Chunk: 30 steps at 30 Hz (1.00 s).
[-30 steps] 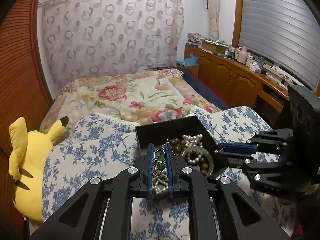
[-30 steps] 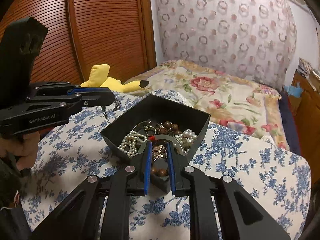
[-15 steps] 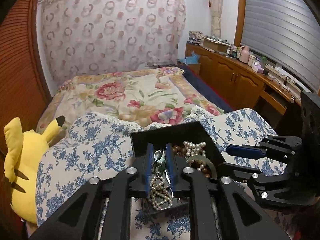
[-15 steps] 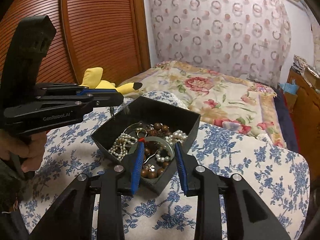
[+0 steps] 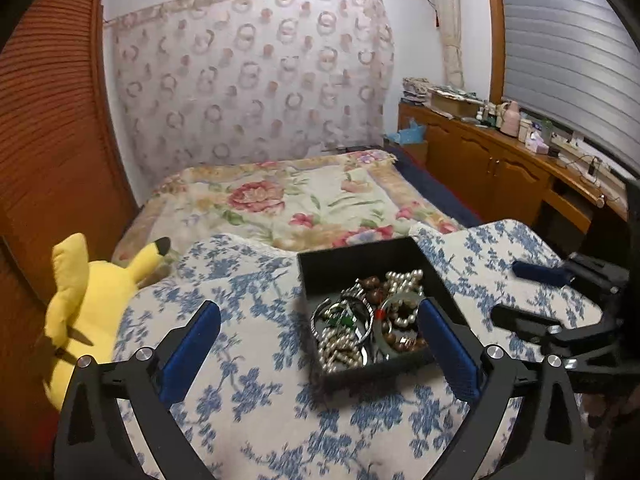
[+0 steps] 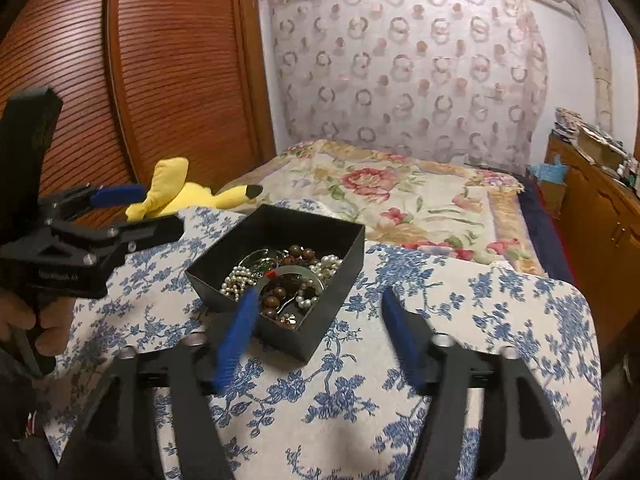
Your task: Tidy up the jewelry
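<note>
Now, on a bedroom's cloth-covered surface:
Box: a square matte-black open box sits on the blue-and-white floral cloth that drapes the surface.
Jewelry: inside lies a tangled heap of jewelry, with white pearl strands, glossy brown wooden beads, a pale green bangle and silvery metal pieces; all of it is in the box.
Left gripper: the black left gripper with blue-padded fingers hangs over the cloth just short of the box, fingers spread wide and holding nothing.
Right gripper: the black right gripper, likewise blue-padded, is also spread wide and empty; its left finger overlaps the box's near wall in the right wrist view.
Views: the right wrist view alone shows the person's hand clasping the left tool's handle; the left wrist view alone shows a wooden cabinet topped with clutter under a grey shutter.
Surroundings: a yellow plush toy with black-tipped ears rests at the cloth's edge, beside a ribbed reddish wooden door; beyond lies a bed with a rose-patterned quilt.
</note>
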Each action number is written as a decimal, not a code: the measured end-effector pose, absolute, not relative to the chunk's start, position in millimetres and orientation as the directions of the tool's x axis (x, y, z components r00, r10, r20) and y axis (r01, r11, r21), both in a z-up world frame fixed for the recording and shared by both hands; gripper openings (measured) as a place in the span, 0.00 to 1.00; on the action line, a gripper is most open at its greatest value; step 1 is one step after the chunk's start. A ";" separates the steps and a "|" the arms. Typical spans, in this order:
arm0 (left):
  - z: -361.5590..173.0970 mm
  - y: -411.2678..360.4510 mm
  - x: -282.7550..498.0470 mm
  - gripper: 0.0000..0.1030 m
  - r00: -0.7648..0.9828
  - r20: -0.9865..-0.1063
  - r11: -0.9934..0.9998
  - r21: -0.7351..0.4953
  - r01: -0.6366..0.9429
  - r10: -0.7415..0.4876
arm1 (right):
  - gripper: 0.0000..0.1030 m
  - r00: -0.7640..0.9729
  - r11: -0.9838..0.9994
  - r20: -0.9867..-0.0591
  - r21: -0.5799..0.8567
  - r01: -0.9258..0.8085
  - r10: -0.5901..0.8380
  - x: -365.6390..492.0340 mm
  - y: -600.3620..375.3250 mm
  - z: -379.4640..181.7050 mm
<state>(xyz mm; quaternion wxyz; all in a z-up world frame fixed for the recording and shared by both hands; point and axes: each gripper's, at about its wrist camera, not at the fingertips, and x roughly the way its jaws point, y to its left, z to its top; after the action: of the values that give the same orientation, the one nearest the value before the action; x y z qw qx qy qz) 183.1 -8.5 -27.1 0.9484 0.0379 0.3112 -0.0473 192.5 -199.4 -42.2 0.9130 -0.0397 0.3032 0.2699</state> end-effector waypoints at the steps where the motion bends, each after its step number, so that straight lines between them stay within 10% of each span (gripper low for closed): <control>1: -26.8 -7.7 178.3 0.92 0.803 -0.593 0.993 0.048 0.105 -0.057 | 0.78 0.680 0.855 -0.567 0.090 -0.510 0.465 189.0 -201.1 -39.9; 6: -26.0 -1.8 155.9 0.92 0.798 -0.601 0.996 0.039 0.075 -0.037 | 0.97 0.732 0.882 -0.527 0.079 -0.464 0.432 169.5 -211.0 -27.7; 30: -12.4 -3.2 59.0 0.92 0.834 -0.550 0.999 -0.014 0.038 -0.040 | 0.97 0.848 0.948 -0.431 0.069 -0.310 0.309 77.4 -239.3 -1.1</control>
<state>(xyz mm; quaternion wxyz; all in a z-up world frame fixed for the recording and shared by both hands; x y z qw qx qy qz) 59.0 -3.2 -12.4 0.9576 -0.0012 0.2873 -0.0204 77.4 -239.3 -1.1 0.9613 -0.0016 0.2237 0.1610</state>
